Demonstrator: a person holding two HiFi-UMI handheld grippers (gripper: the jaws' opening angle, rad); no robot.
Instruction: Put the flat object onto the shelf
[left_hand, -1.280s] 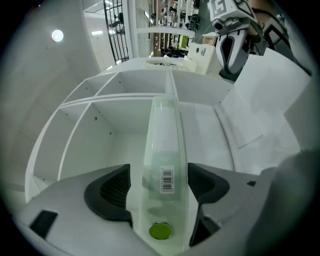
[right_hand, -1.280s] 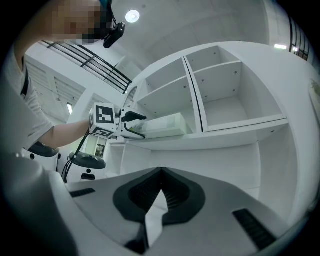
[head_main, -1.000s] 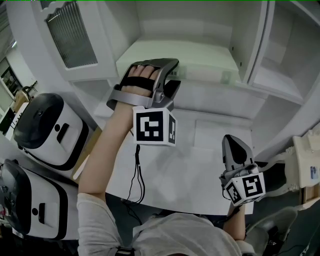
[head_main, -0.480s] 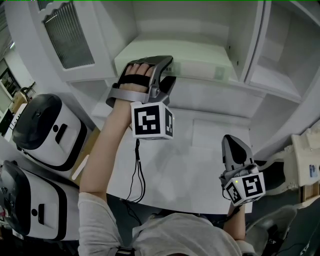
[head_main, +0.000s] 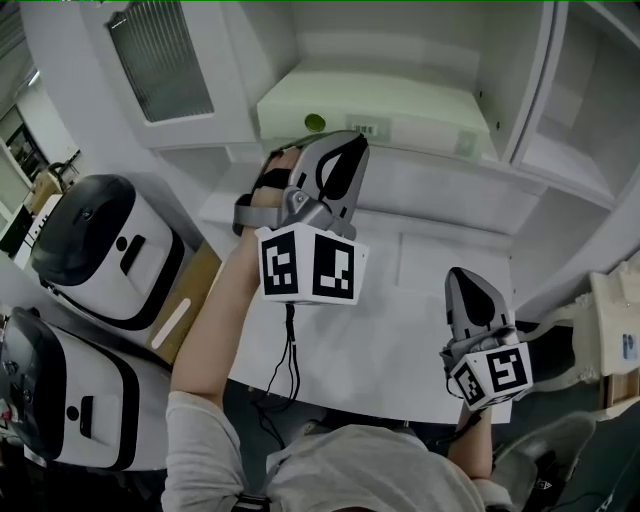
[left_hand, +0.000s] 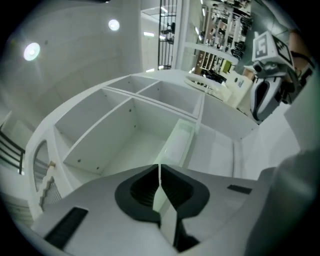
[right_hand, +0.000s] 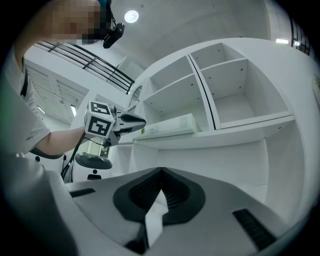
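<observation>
The flat object is lying flat on the shelf, its long front side running close along the shelf's front lip, so I am judging the placing as done. My left tool is hovering just in front of its near left end, not touching it. Its jaws have just been closing and are now standing together with nothing between them.

The risk I am watching is the closeness. If I swing or roll that closed tool while drawing it away, a finger could catch the front edge and drag the object askew or over the lip (it is sitting near enough to the edge for that). Pushing forward instead would skew it towards the back wall.

My right tool is waiting well apart, low over the table, jaws together and empty, so I am expecting no trouble from it.

As for writing, the object is carrying a barcode sticker and a green dot on its front side, but the print is too small for me to read. The marker cube on my left tool is showing only black square patterns, and I am making out no brand name on anything.
</observation>
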